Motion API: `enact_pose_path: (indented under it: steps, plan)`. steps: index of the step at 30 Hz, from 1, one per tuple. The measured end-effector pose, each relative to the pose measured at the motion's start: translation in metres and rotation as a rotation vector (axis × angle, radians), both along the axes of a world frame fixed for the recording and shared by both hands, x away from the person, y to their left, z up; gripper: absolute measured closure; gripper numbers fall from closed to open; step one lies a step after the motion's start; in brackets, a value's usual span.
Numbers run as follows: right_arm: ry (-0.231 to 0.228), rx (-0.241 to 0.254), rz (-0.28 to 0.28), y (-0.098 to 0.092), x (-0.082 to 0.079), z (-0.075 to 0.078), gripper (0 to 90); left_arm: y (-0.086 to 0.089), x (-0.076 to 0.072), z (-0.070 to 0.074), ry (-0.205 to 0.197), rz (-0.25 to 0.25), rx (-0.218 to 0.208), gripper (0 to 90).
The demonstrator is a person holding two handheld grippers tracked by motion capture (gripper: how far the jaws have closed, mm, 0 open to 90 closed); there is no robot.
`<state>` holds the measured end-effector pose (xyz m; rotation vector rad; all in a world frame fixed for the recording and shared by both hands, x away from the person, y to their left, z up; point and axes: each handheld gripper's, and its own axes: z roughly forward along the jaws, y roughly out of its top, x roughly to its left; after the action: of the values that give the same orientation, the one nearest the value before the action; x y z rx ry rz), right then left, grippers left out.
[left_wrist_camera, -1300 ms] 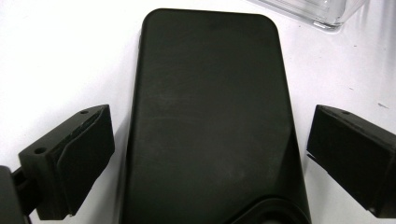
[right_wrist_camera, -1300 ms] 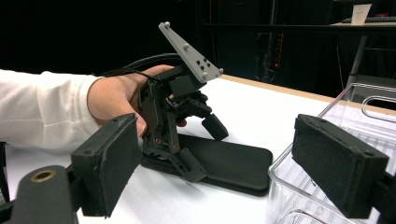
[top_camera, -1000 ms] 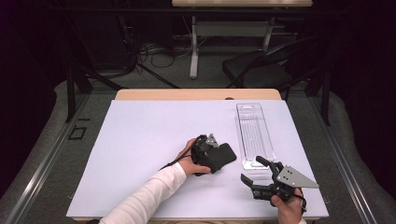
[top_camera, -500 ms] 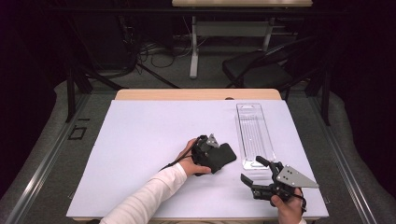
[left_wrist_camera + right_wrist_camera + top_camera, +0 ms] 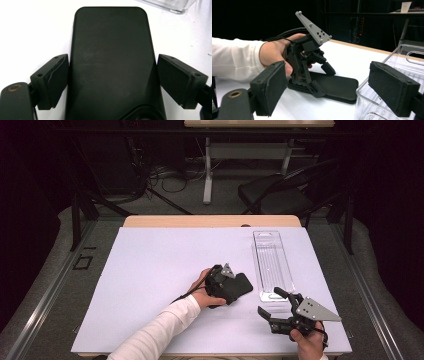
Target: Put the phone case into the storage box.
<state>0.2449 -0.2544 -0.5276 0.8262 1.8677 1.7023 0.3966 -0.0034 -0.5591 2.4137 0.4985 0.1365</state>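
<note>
Desk (image 5: 150,270) white-topped, big and bare at 9 o'clock. Clear plastic tray (image 5: 272,265) long, lying flat toward 2 o'clock, near end just beside the black case. Black flat case (image 5: 111,62), rounded corners, lying flat near desk centre, slightly toward 4 o'clock. Looks stiff, smooth, matte, probably light; slippery along the flat faces, so best taken across the two long edges near mid-length, pads square to the sides. Left gripper (image 5: 235,285) straddling the case, jaws just been closing, one pad about touching the edge, other with a small gap — not yet clamped. Right gripper (image 5: 274,305) at 5 o'clock, jaws apart, nothing between, aimed toward the case and left hand (image 5: 274,53). Lift risk: case pivoting if gripped off-centre.
</note>
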Motion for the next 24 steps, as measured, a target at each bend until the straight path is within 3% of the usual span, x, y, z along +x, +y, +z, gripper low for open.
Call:
enact_pose_path:
  steps: [24]
  plan:
    - [0.001, 0.000, 0.000, -0.0003, 0.0001, -0.0001, 14.2, 0.0018, 0.0012, 0.0022, 0.012, 0.032, 0.011, 14.2]
